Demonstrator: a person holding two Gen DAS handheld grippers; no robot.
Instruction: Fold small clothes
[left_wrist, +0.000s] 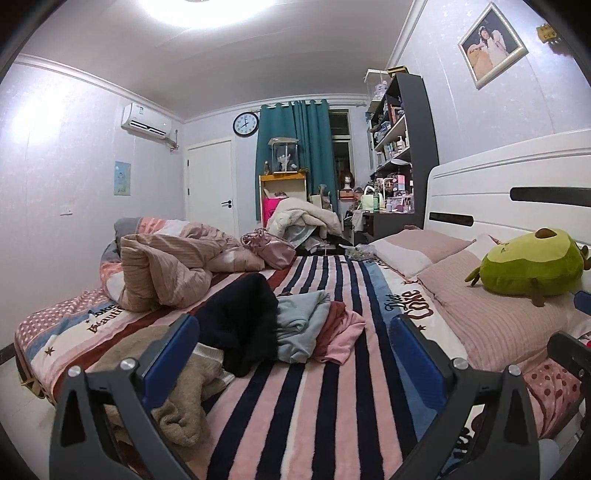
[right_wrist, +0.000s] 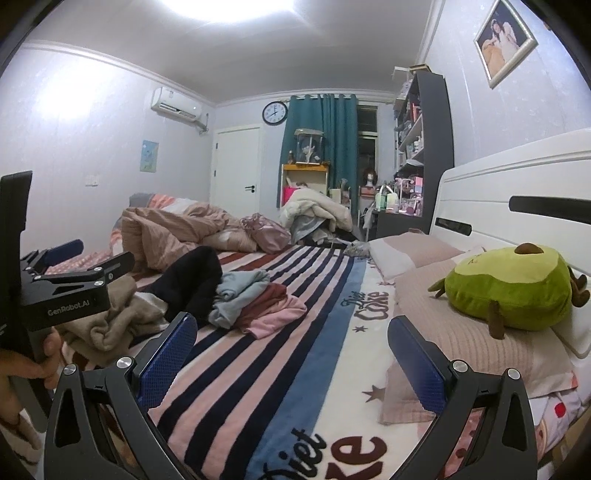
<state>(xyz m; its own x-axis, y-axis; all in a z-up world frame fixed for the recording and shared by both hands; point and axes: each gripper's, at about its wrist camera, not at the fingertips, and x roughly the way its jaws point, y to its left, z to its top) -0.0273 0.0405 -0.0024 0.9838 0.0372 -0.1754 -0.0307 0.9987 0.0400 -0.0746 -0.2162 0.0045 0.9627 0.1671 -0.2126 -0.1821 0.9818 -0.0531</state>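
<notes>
- Left gripper (left_wrist: 295, 354) spread wide, blue pads apart, nothing between them, hovering low over the striped blanket (left_wrist: 325, 387) and aimed at the clothes pile.
- Right gripper (right_wrist: 291, 354) likewise spread wide and gripping nothing, above the blanket's blue-and-white band with the "Diet Coke" lettering.
- Seen from the right wrist view, left gripper body at the left edge, held by a hand (right_wrist: 22, 365); its jaw spacing not readable from that side view.
- Unfolded small clothes heaped mid-bed, ahead of the left gripper and to the front-left of the right one.
- From left to right across the heap: beige knit garment (left_wrist: 184, 391), black garment (left_wrist: 240, 321), light blue garment (left_wrist: 299, 321), dark red garment (left_wrist: 334, 321), pink garment (left_wrist: 343, 339), each touching or overlapping its neighbour.
- Heap's long axis roughly crosswise to the blanket stripes; black garment's length rising away toward the crumpled pink duvet (left_wrist: 166, 266); single garments too bunched to give a clear heading.
- Glass case (left_wrist: 284, 155) on a yellow stand by the teal curtain (left_wrist: 295, 155), small figure inside, details too small to tell.
- Dark bookshelf (left_wrist: 402, 122) by the headboard, compartments crowded with bottles and boxes.
- Green avocado plush (left_wrist: 532, 266) resting on the pink pillows (left_wrist: 491, 314) at the right.
</notes>
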